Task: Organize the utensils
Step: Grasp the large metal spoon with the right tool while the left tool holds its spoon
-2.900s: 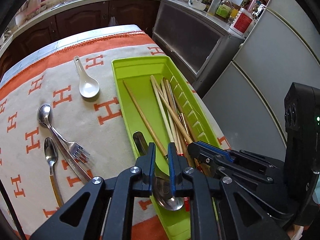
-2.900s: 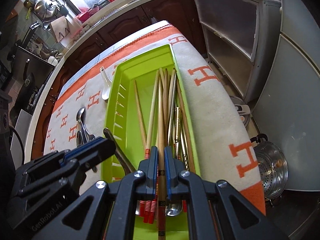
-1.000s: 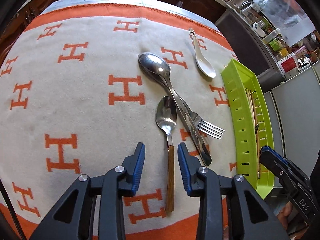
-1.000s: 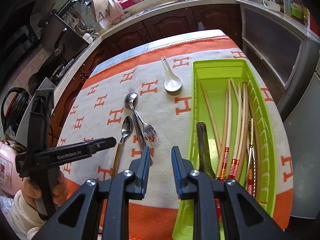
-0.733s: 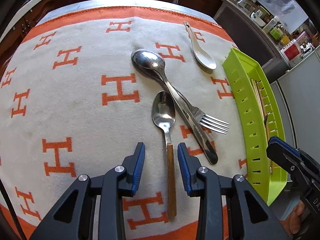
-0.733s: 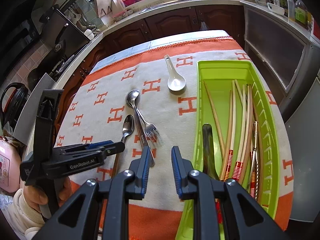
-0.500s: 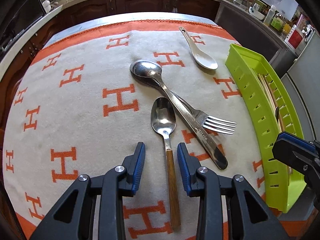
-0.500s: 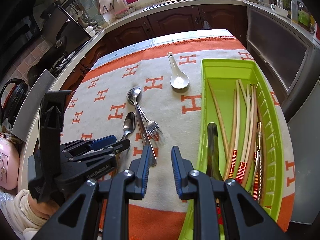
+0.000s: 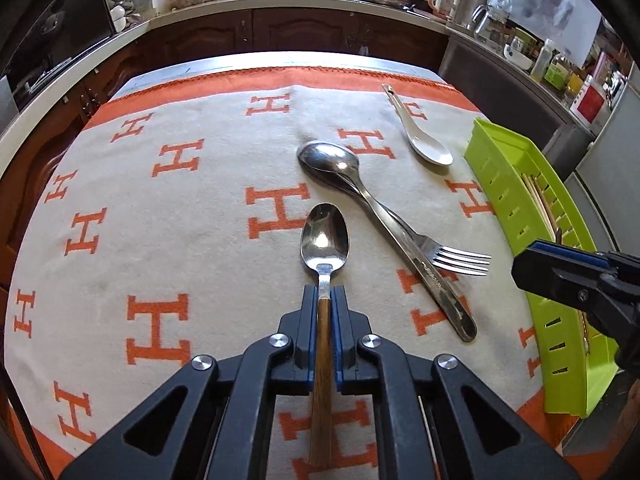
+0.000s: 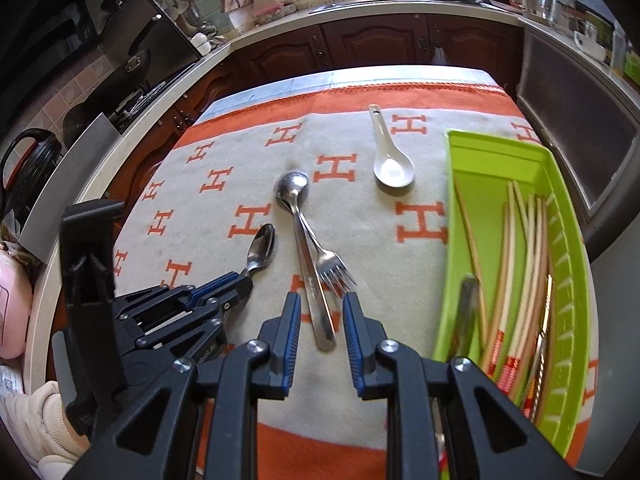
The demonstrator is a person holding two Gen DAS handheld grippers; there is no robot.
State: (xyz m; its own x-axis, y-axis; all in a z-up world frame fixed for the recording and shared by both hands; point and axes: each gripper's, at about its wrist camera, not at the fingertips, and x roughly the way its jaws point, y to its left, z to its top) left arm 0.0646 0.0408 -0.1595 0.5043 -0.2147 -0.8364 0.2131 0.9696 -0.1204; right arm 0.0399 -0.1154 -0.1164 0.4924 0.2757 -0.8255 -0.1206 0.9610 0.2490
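Note:
My left gripper [image 9: 324, 294] is shut on the wooden handle of a steel spoon [image 9: 325, 236], whose bowl lies on the cloth; it also shows in the right wrist view [image 10: 262, 246]. My right gripper [image 10: 319, 304] is open, its fingers on either side of the handle end of a large steel spoon [image 10: 308, 260] that lies crossed with a fork [image 10: 332, 268]. A white ceramic spoon [image 10: 390, 164] lies further back. A green tray [image 10: 568, 240] on the right holds several chopsticks [image 10: 524, 248] and a dark-handled utensil [image 10: 464, 308].
The table carries a beige cloth with orange H marks [image 9: 160, 240]. Kitchen counters and dark cabinets [image 9: 280, 36] run behind it. A grey cabinet [image 10: 580, 120] stands close to the table's right side. The table's near edge is just below both grippers.
My left gripper moved forward over the wooden-handled spoon and shut on its handle. My right gripper came left from the tray and now straddles the large spoon's handle end.

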